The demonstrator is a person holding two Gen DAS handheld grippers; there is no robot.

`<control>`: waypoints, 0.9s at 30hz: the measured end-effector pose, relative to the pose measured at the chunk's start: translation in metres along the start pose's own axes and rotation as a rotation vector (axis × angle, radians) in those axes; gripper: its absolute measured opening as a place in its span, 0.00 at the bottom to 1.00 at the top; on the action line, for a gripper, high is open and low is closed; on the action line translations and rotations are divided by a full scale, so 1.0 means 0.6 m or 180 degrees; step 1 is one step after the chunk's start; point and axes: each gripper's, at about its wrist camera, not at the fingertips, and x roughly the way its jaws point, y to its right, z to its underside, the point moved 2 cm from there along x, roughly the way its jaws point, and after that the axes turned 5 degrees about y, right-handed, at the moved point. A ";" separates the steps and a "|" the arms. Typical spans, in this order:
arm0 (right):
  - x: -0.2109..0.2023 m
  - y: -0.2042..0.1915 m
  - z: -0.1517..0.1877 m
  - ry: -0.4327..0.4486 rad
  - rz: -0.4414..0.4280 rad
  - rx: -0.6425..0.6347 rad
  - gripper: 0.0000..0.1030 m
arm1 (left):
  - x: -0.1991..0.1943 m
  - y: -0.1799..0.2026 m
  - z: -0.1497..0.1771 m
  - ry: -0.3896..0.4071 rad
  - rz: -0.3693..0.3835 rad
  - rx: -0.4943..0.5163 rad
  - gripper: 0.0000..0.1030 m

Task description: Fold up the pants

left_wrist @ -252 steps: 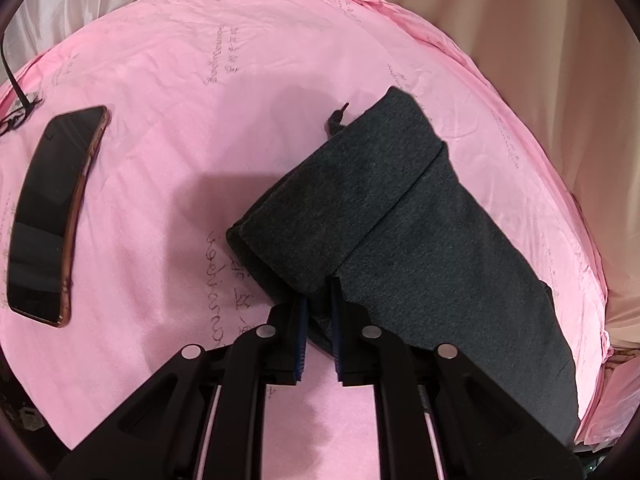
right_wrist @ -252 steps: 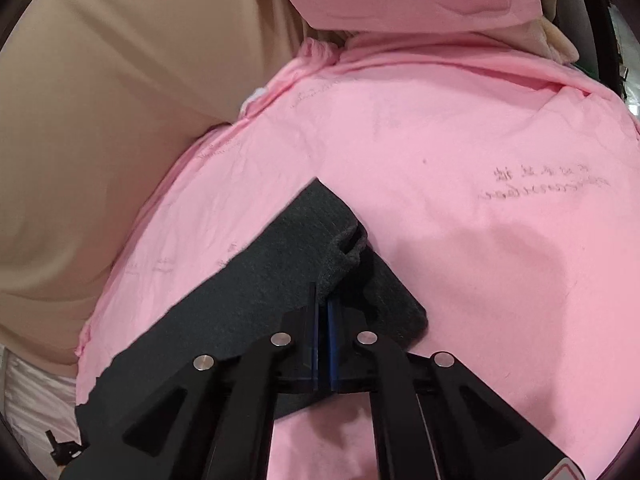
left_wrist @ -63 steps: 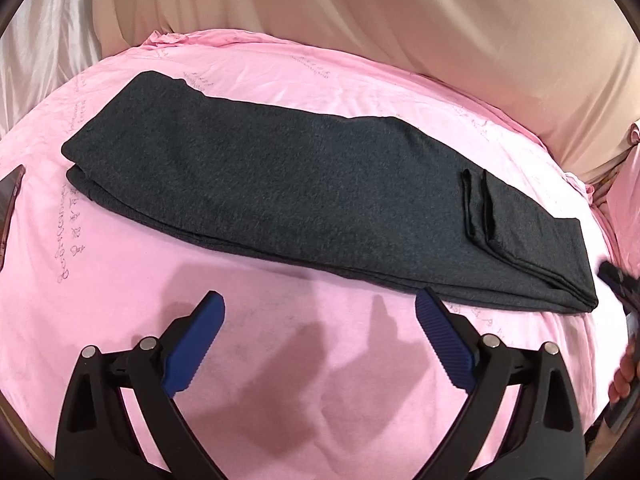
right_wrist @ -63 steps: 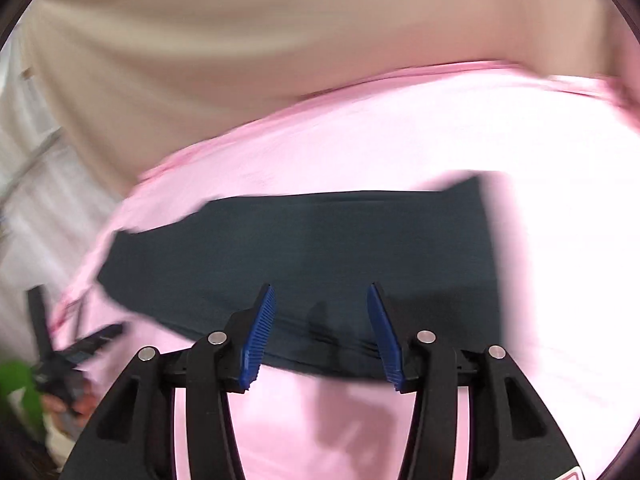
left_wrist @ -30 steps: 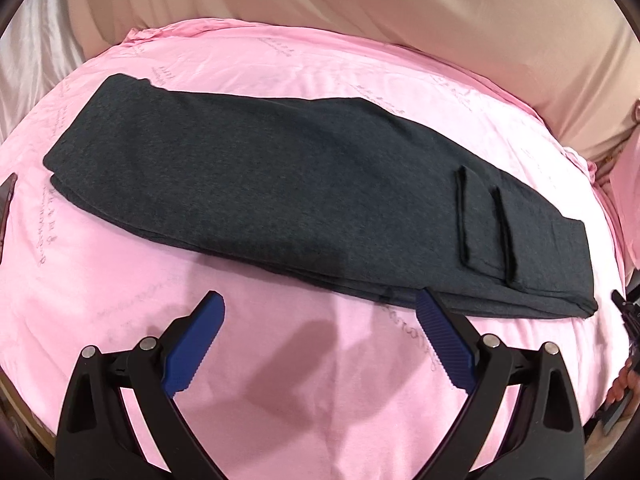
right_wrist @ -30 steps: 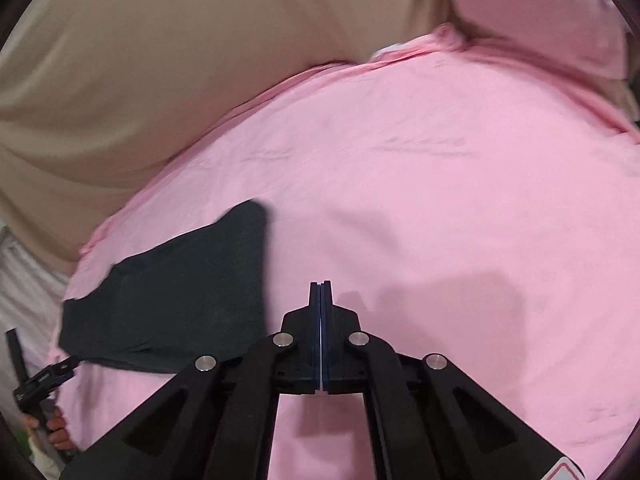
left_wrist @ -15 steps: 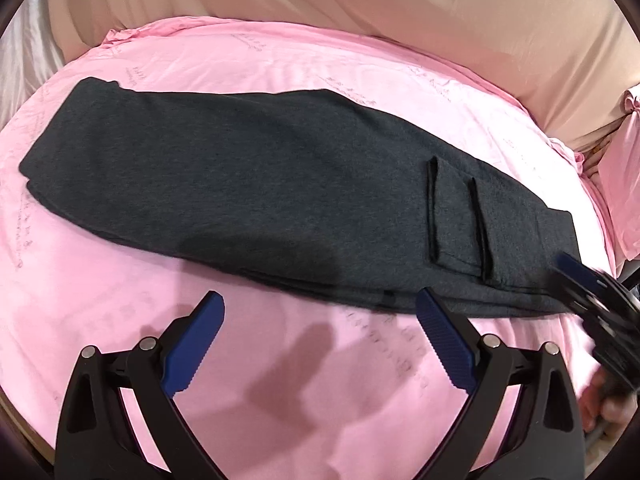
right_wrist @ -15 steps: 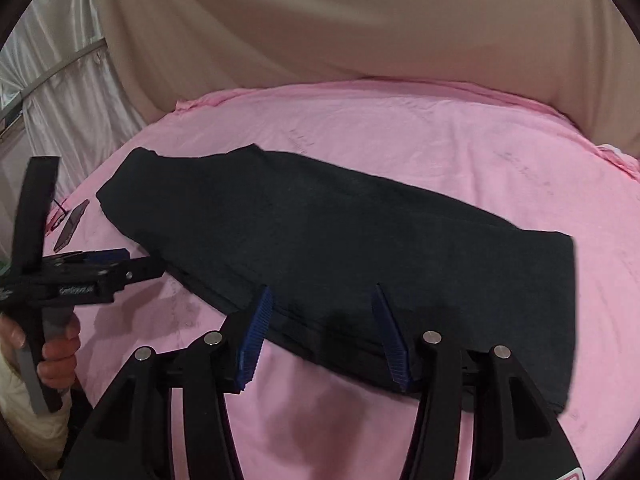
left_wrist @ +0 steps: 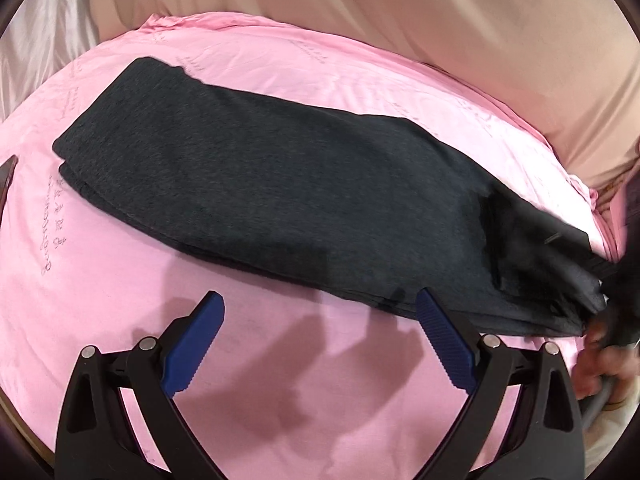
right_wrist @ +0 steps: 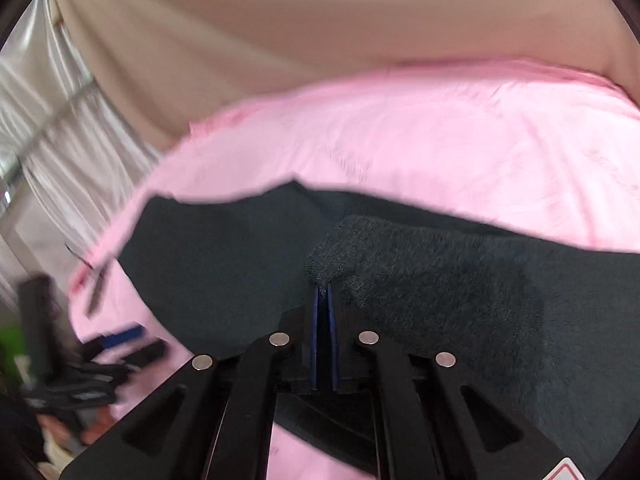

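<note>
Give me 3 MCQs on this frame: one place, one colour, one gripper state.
1. Where do the pants lie?
A. on the pink sheet
B. on a chair
C. on the floor

2. What colour are the pants?
A. white
B. dark grey
C. red

3. How do the left gripper jaws stand?
A. clamped on cloth
B. wide open, nothing between them
C. shut on nothing

Key:
1 A, pink sheet shows on all sides of them.
2 B, dark grey knit in both views.
3 B, the blue pads stand far apart over bare sheet; the right gripper is closing on a raised fold of the pants.
</note>
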 end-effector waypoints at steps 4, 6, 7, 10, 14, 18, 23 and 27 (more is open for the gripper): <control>-0.043 0.011 0.008 0.0178 -0.0110 0.0136 0.18 | -0.004 -0.026 0.001 0.0029 -0.0071 -0.0052 0.92; -0.087 0.015 0.012 0.0342 -0.0085 0.0071 0.18 | -0.002 -0.040 0.000 0.0024 -0.0113 -0.0104 0.92; -0.111 0.023 0.018 0.0401 0.0033 0.0045 0.18 | 0.000 -0.047 -0.002 0.0016 -0.0129 -0.0153 0.92; -0.183 0.076 0.048 0.0613 0.0427 0.0284 0.18 | 0.002 -0.053 -0.006 0.0001 -0.0105 -0.0236 0.92; -0.269 0.203 0.120 0.0684 0.0739 0.0790 0.19 | -0.005 -0.022 -0.012 0.0079 -0.0019 -0.0121 0.92; -0.279 0.272 0.166 0.0578 0.0886 0.1106 0.06 | 0.007 0.039 -0.020 0.0052 0.0128 0.0038 0.92; -0.300 0.234 0.146 0.0823 0.0765 0.0808 0.17 | 0.017 0.106 -0.016 -0.0011 0.0224 0.0253 0.92; -0.262 0.257 0.156 0.0580 0.0843 0.0861 0.19 | 0.026 0.099 -0.015 -0.0082 0.0220 0.0118 0.92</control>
